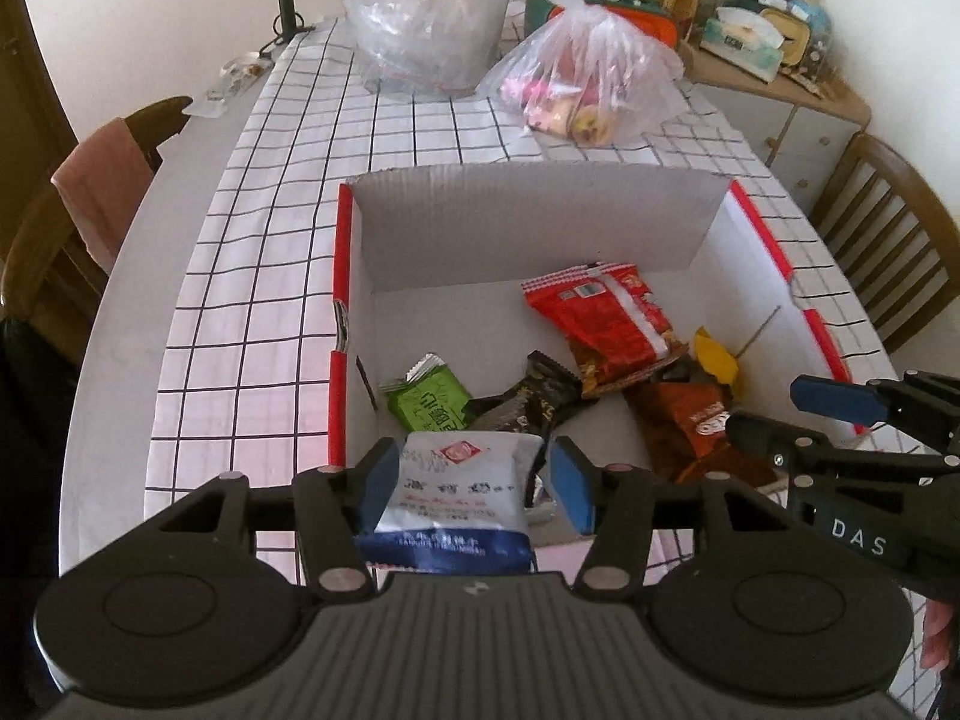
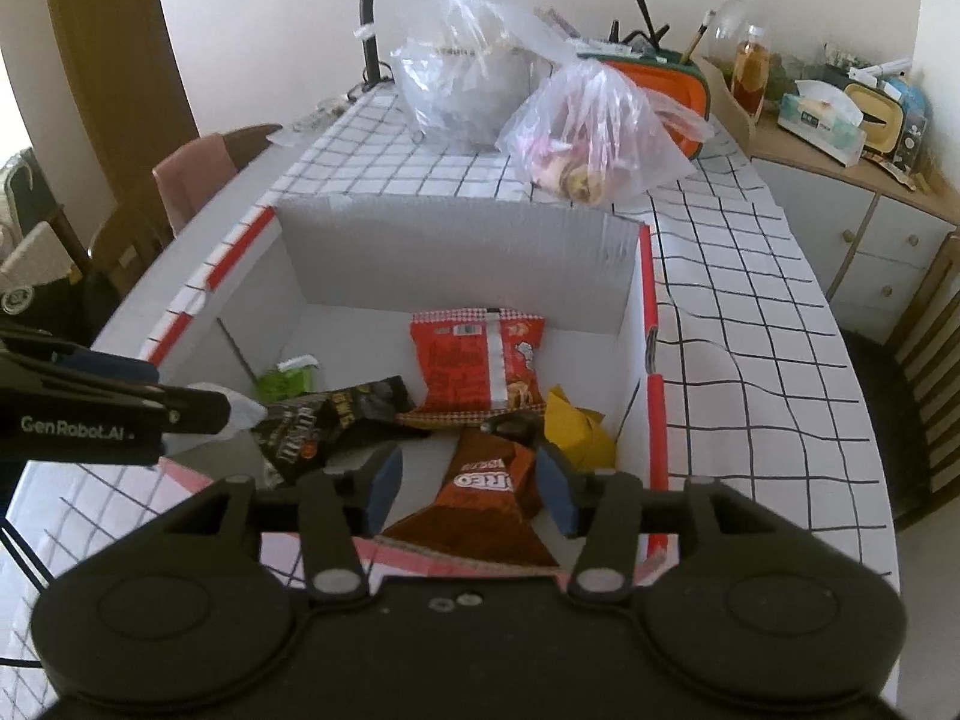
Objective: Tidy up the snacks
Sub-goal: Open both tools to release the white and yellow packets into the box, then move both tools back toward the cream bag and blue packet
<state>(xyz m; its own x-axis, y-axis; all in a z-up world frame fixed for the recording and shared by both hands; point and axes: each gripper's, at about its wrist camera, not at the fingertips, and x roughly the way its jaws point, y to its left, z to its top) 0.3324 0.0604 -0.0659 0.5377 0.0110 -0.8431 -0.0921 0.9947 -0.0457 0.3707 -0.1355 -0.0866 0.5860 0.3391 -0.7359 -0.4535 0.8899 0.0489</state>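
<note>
A white cardboard box (image 1: 342, 276) with red edges stands on the checked tablecloth. In it lie a red packet (image 1: 606, 324), a green one (image 1: 429, 399), a black one (image 1: 534, 396) and a yellow one (image 1: 717, 360). My left gripper (image 1: 474, 468) hangs over the box's near left corner. A white and blue snack packet (image 1: 456, 486) sits between its pads, and the right pad stands clear of it. My right gripper (image 2: 468, 480) is over the near right corner, open, with a brown Oreo packet (image 2: 486, 492) lying between its pads and touching neither.
Two clear plastic bags (image 1: 588, 84) of food sit beyond the box, with a black desk lamp (image 2: 372, 18) behind them. Wooden chairs (image 1: 888, 240) flank the table, the left one draped with pink cloth. A cluttered sideboard (image 2: 840, 120) stands at the far right.
</note>
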